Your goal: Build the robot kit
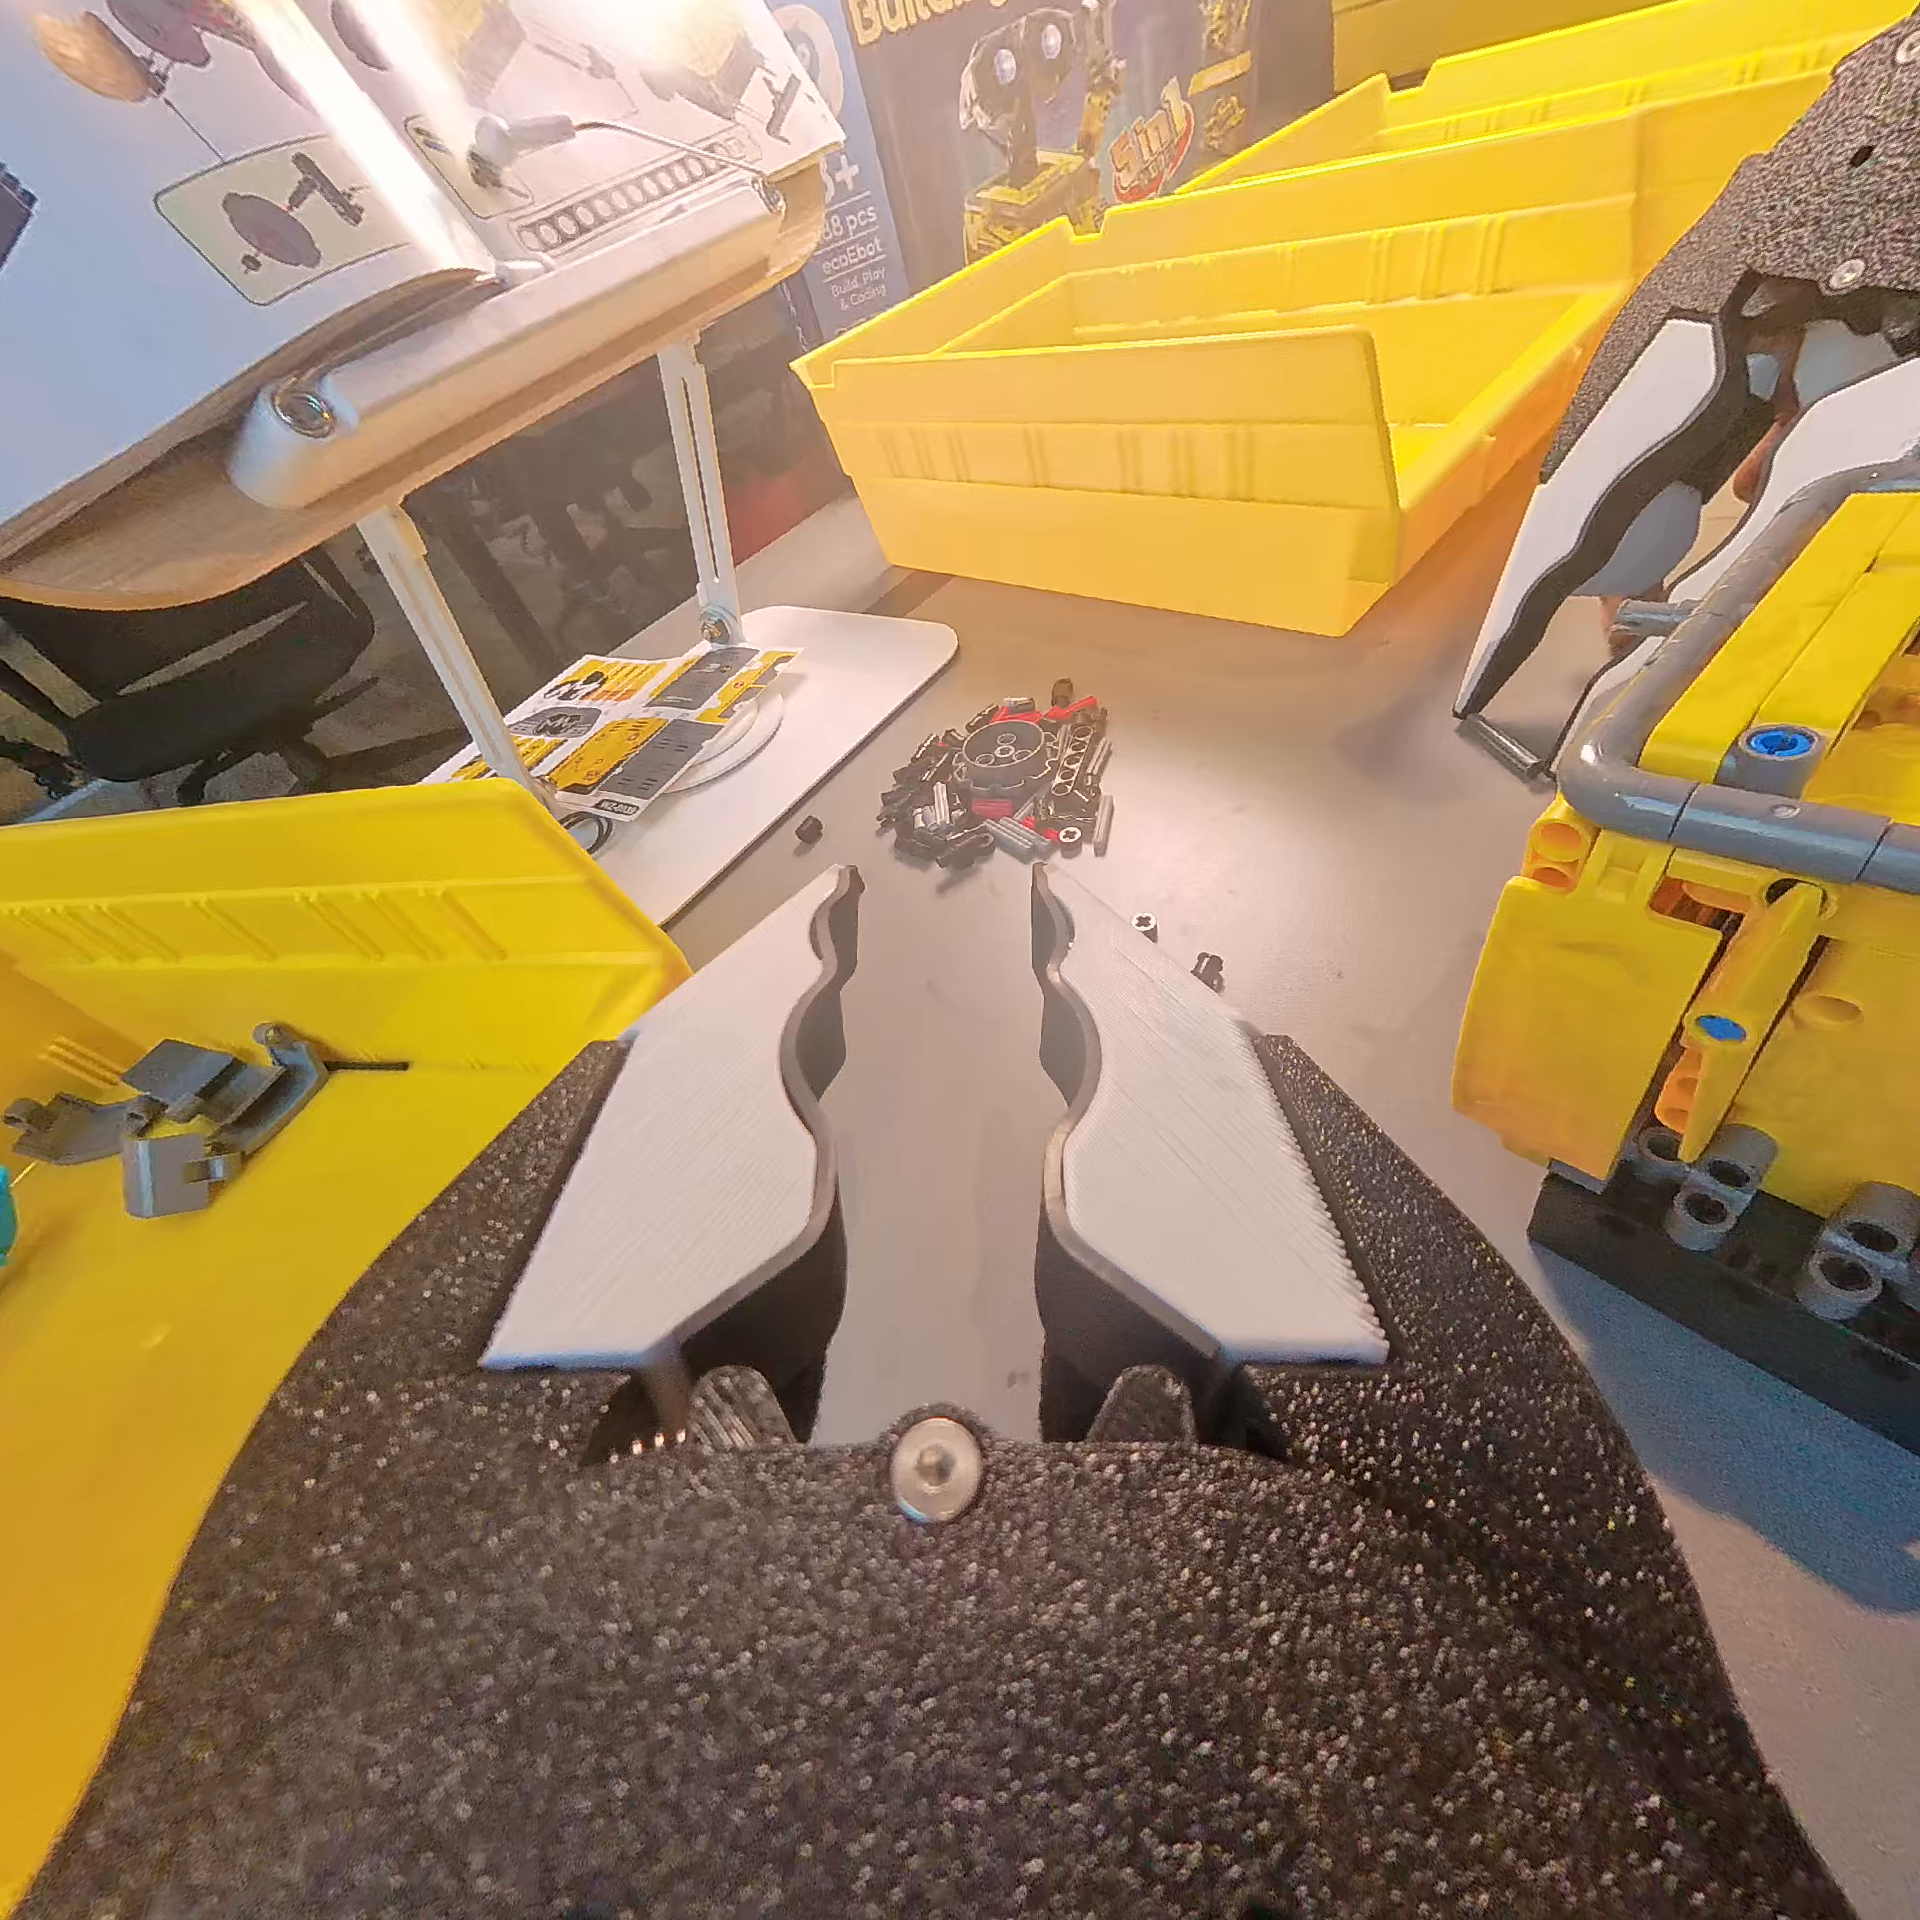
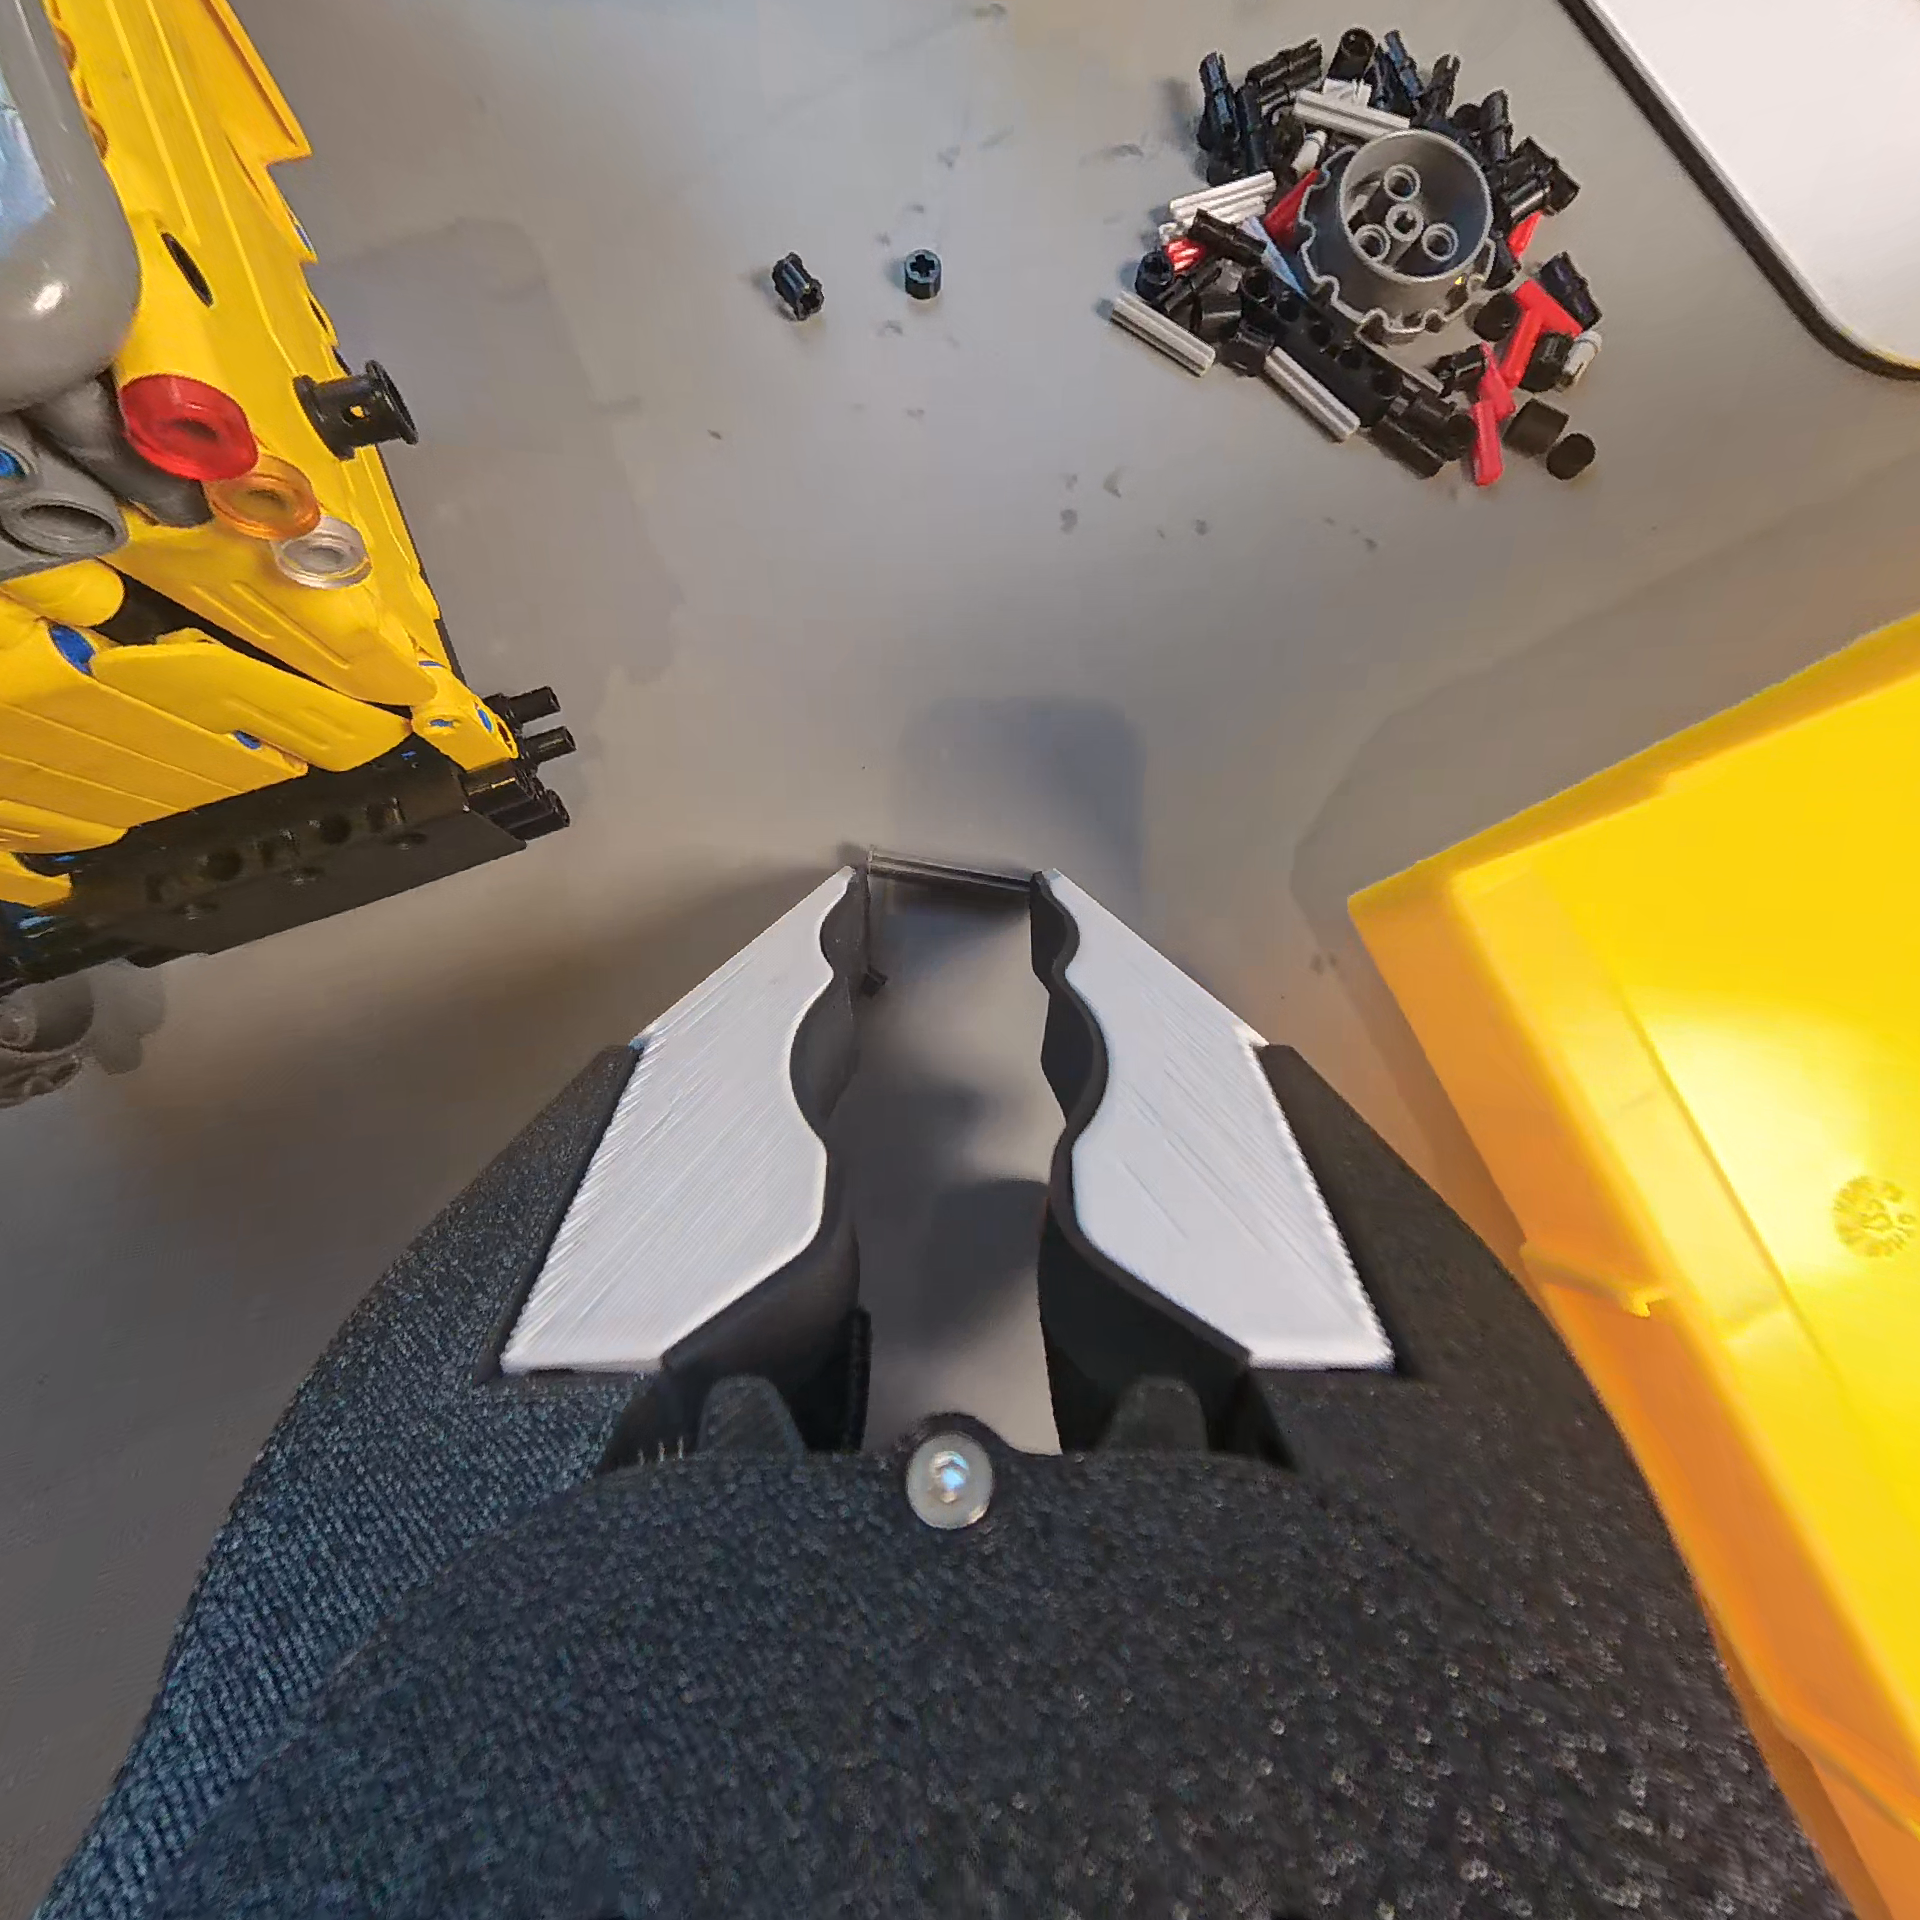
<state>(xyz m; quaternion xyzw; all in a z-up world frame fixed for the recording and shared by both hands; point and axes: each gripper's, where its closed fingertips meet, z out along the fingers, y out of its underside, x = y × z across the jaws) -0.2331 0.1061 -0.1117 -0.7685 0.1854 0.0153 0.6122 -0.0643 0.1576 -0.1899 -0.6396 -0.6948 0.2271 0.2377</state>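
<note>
We see the right gripper (image 2: 951,881) pinching a thin black axle (image 2: 951,878) crosswise between its fingertips, just above the grey table (image 2: 727,582), beside the yellow brick model (image 2: 208,665). The axle looks dark, slim, perhaps ridged. Our left gripper (image 1: 945,894) hangs parted and empty near the parts pile (image 1: 1003,774).

You have two grippers in play, the left gripper (image 1: 945,883) and the right gripper (image 2: 948,878). One yellow brick model (image 1: 1704,935) stands on the table. Beside that model lies one pile of small parts (image 2: 1382,260), holding one grey round hub (image 2: 1403,234). Between model and pile sit two loose black connectors (image 2: 798,285) (image 2: 917,274). At least three yellow bins (image 1: 1122,447) show in the left wrist view.
</note>
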